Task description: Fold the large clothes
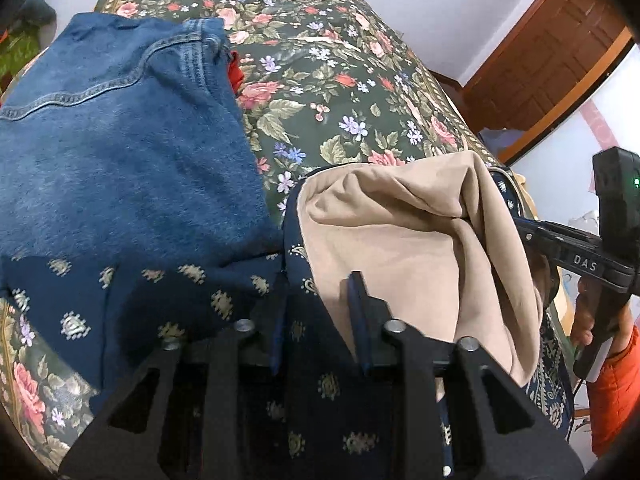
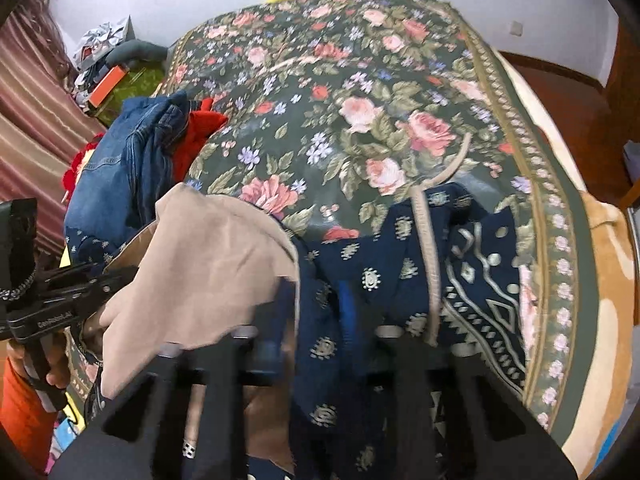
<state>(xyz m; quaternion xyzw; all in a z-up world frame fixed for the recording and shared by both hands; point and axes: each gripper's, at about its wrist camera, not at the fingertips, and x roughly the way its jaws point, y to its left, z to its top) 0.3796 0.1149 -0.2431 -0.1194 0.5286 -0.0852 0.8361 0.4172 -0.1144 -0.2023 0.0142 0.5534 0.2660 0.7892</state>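
- Navy printed garment (image 2: 384,276) w/ beige lining (image 1: 400,240) lies bunched at near edge of flowered bedspread (image 2: 360,80); far half of bed is open.
- Folded jeans (image 1: 120,140) sit just left of it, red cloth (image 2: 200,128) behind.
- Left gripper (image 1: 320,312): low, fingers clamped on navy cloth.
- Right gripper (image 2: 316,320): blurred, cloth between fingers; can't tell grip.
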